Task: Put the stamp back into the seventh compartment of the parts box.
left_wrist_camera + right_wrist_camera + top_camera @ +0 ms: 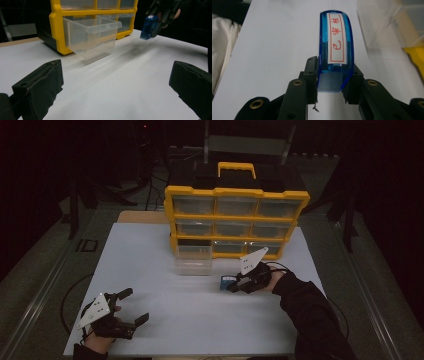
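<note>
Stowing looks like the step in hand: the right gripper (pixel 235 285) clamps a blue stamp (pixel 335 50) just above the table, near the pulled-out clear drawer (pixel 91 37) of the yellow organizer (pixel 235 220). Next, carry it over the drawer and release. The left gripper (pixel 131 307) rests wide apart, empty.

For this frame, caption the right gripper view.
Right hand-held gripper clamps a blue stamp above the white table.

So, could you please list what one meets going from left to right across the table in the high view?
Left gripper → clear drawer → blue stamp → right gripper.
</note>
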Demonstrator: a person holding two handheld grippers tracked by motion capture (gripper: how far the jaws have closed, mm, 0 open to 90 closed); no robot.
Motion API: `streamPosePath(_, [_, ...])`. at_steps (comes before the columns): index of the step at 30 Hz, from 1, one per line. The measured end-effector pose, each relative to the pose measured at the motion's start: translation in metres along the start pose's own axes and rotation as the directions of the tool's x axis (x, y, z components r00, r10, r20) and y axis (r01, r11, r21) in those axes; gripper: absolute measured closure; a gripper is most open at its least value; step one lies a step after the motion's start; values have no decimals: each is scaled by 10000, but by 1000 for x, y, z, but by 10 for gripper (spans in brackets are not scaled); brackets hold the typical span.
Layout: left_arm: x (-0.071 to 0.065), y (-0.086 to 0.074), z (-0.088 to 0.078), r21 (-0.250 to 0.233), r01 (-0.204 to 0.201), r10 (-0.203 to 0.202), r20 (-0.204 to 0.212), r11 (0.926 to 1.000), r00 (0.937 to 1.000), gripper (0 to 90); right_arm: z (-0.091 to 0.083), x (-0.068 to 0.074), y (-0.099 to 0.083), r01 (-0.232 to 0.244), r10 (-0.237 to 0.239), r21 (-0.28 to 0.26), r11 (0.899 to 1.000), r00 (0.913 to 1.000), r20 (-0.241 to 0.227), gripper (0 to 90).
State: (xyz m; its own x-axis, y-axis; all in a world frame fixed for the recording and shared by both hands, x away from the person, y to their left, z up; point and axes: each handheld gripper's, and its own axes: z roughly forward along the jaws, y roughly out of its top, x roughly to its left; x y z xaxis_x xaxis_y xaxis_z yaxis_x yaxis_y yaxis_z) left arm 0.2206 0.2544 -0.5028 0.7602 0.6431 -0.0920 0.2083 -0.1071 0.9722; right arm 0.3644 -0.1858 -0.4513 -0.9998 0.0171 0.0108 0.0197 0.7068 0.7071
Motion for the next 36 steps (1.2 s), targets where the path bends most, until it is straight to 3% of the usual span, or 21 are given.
streamPosePath(10, [0, 0, 0, 7, 22, -22, 13, 10000, 10000, 0, -14, -6, 26, 224, -218, -232, 9995, 9995, 244, 695])
streamPosePath(23, [-1, 0, 1, 37, -36, 36, 58, 10000, 10000, 0, -30, -18, 54, 199, -162, -583, 9981, 9978, 635, 694])
streamPosePath(36, [0, 0, 0, 38, -20, 20, 71, 10000, 10000, 0, -32, -28, 74, 86, -27, -710, 9974, 9965, 832, 695])
